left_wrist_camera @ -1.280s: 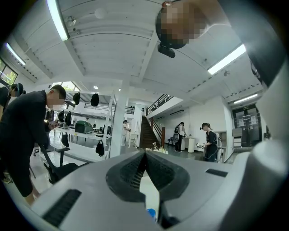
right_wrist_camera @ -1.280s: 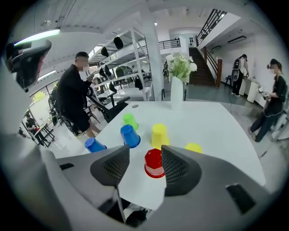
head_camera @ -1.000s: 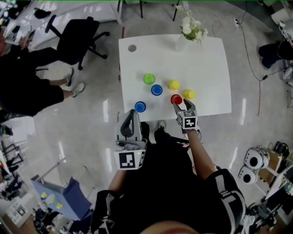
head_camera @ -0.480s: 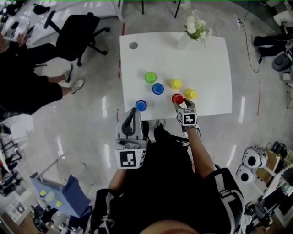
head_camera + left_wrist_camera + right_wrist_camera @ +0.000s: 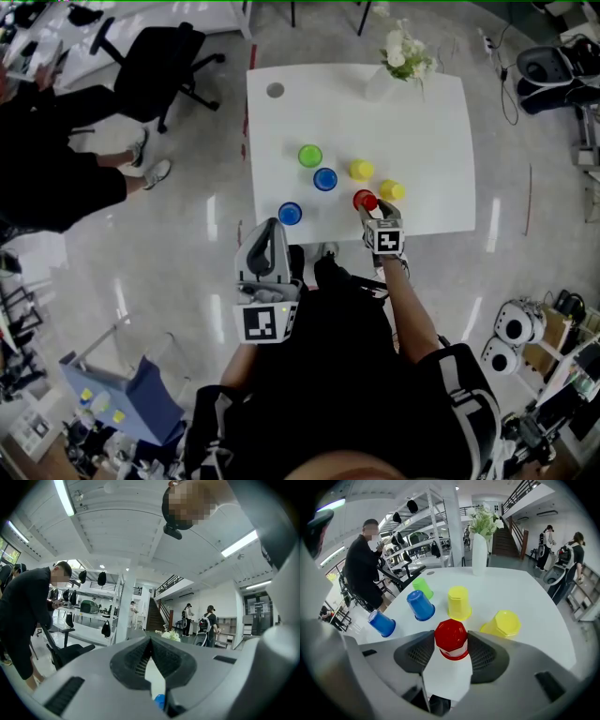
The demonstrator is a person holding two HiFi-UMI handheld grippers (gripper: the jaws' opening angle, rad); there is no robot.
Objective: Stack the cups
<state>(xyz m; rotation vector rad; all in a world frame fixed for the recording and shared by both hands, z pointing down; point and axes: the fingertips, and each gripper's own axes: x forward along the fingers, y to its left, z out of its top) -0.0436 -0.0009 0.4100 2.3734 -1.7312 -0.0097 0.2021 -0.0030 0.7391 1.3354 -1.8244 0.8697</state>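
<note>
Neighbouring red cup (image 5: pixel 451 639) stand 2 yellow cups (image 5: pixel 459 603).

Lab hall, office chair (image 5: pixel 164 61), shelving (image 5: pixel 423 520) (staircase (image 5: pixel 153 617) behind)

- Bright and evenly lit from overhead across the head view, with only faint, short shadows.
- Glares in pale streaks off the polished floor (image 5: pixel 214 225) and nearly washes out the white table (image 5: pixel 422 122).
- Loses detail in the dark clothing (image 5: pixel 319 375) at the bottom of that view.
- Bends strongly toward the rim in both gripper views, ringed in black at the edges.
- Flares at the long ceiling lamps (image 5: pixel 64 498) in the left gripper view, with the far room hazy and soft.
- Sharp on the red cup (image 5: pixel 451 639) in the right gripper view, with a mild gloss on its top.
- Soft and grey wherever closest to the lens in both gripper views.
</note>
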